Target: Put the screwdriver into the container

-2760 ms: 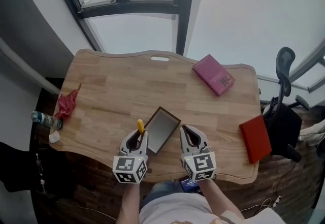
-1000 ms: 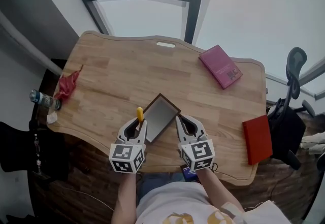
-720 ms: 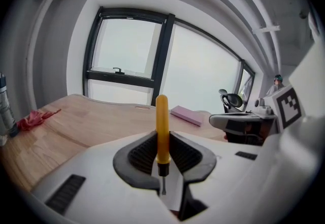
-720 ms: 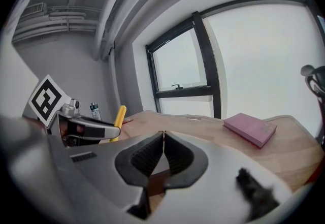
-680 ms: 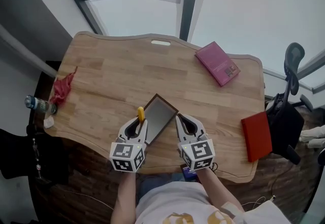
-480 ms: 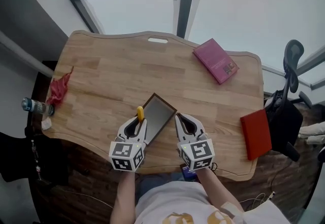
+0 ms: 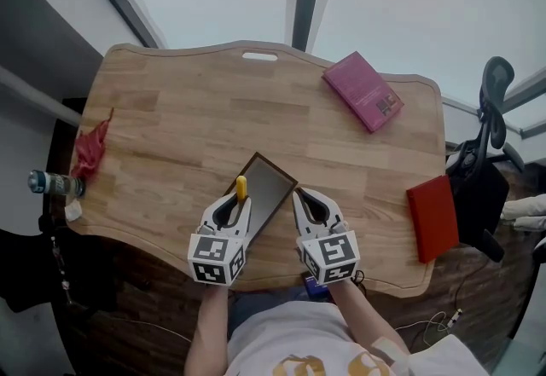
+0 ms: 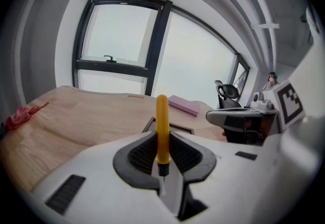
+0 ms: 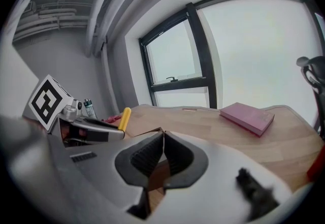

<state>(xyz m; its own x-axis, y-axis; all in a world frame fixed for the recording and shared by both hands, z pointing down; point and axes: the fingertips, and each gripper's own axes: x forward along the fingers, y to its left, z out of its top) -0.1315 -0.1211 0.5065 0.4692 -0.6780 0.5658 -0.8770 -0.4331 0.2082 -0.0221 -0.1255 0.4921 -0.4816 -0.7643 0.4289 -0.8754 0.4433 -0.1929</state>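
Screwdriver (image 7: 241,188) sits clamped, handle forward, in the jaws of the left gripper (image 7: 232,212), just at the 9 o'clock edge of the container (image 7: 266,199), likely poised for dropping in. The right gripper (image 7: 310,207), its jaws together and empty, hovers at 3 o'clock, perhaps to steady the container.

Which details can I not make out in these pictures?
- Tip of the screwdriver: in the left gripper view it is sunk between the jaws of the left gripper; in the head view that gripper covers it.
- Cover print of the pink book: head view, too small.
- Label of the bottle: head view, too small.
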